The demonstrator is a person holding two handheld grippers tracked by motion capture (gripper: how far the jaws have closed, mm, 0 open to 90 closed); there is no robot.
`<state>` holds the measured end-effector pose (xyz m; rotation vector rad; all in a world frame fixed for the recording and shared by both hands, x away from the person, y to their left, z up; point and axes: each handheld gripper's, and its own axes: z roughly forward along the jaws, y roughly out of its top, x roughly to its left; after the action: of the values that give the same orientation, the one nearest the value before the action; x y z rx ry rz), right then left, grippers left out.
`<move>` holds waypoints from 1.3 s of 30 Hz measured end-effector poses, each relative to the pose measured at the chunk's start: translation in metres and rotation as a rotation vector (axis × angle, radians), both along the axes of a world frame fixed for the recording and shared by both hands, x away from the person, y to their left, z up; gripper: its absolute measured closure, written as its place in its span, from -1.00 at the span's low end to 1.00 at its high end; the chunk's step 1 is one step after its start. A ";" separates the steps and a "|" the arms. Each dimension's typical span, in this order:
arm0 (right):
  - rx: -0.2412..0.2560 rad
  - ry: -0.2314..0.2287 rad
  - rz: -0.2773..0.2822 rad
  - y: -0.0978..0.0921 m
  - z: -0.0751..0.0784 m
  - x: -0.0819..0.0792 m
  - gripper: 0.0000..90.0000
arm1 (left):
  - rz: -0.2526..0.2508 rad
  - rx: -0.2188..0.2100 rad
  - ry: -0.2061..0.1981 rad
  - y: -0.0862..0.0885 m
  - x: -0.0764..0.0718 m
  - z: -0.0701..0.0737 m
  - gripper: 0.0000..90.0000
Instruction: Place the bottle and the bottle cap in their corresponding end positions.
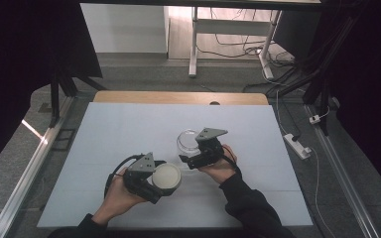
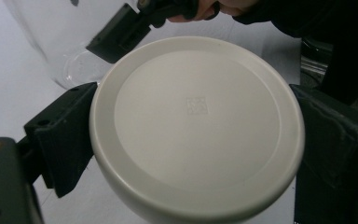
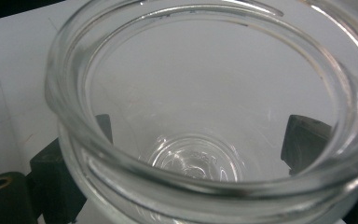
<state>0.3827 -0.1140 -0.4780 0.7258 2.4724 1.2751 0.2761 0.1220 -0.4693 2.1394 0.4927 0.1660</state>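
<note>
The left gripper clamped a round white plastic lid by its rim, flat face up, while the right gripper gripped an empty clear glass jar upright mid-table, apparently steadying it for capping.

no text reads clearly; the white lid bears a small embossed square (illegible).

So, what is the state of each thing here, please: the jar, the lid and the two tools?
Glass jar: open, empty, upright on the table, gripped at its sides.
White lid: off the jar, held beside it.
Left tool: shut on the white lid.
Right tool: shut on the glass jar.
</note>
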 end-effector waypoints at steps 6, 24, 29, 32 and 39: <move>-0.003 -0.002 -0.017 0.002 -0.002 0.009 -0.86 | -0.009 0.003 0.007 -0.006 0.004 -0.009 -0.82; -0.018 -0.002 -0.040 0.015 -0.008 0.033 -0.86 | -0.031 0.035 0.000 -0.027 0.015 -0.033 -0.82; -0.019 -0.005 -0.043 0.020 -0.010 0.038 -0.86 | -0.026 0.051 -0.011 -0.031 0.018 -0.039 -0.82; -0.023 -0.007 -0.046 0.024 -0.012 0.042 -0.86 | -0.026 0.055 -0.009 -0.034 0.021 -0.043 -0.82; -0.027 -0.003 -0.061 0.031 -0.016 0.054 -0.86 | -0.024 0.082 -0.012 -0.039 0.026 -0.052 -0.82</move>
<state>0.4363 -0.0830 -0.4941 0.7865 2.4407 1.2179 0.3026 0.0826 -0.5212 2.2218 0.4598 0.1883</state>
